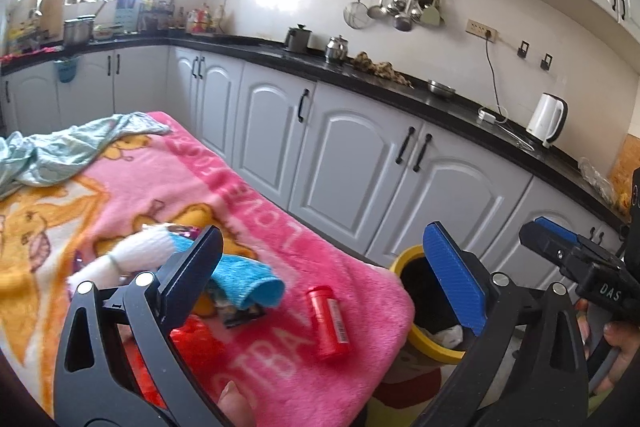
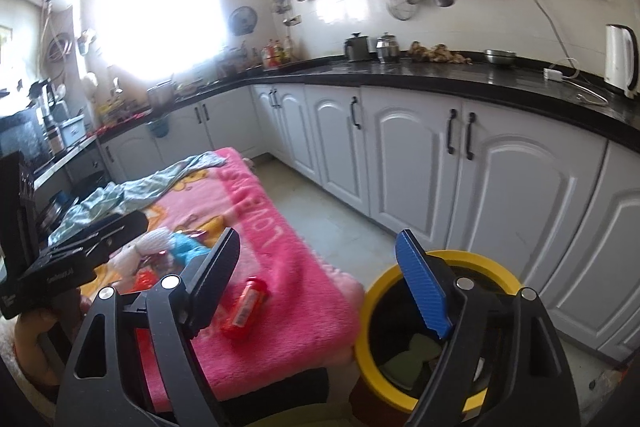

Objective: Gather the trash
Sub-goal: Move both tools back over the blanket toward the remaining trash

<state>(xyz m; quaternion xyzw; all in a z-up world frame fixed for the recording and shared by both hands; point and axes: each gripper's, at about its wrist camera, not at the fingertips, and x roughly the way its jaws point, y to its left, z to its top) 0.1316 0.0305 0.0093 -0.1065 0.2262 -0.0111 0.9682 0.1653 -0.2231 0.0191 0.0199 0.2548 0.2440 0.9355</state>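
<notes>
My left gripper hangs open over the near end of a pink blanket, with nothing between its jaws. On the blanket below lie a red bottle, a blue cloth, a white rolled cloth, a dark wrapper and a crumpled red bag. To the right stands a yellow-rimmed bin. My right gripper is open and empty, its blue finger over the bin. A green scrap lies inside. The red bottle rests left of the bin.
A pale green garment is bunched at the blanket's far end. White cabinets under a black counter run along the right, with a tiled floor strip between. A white kettle stands on the counter.
</notes>
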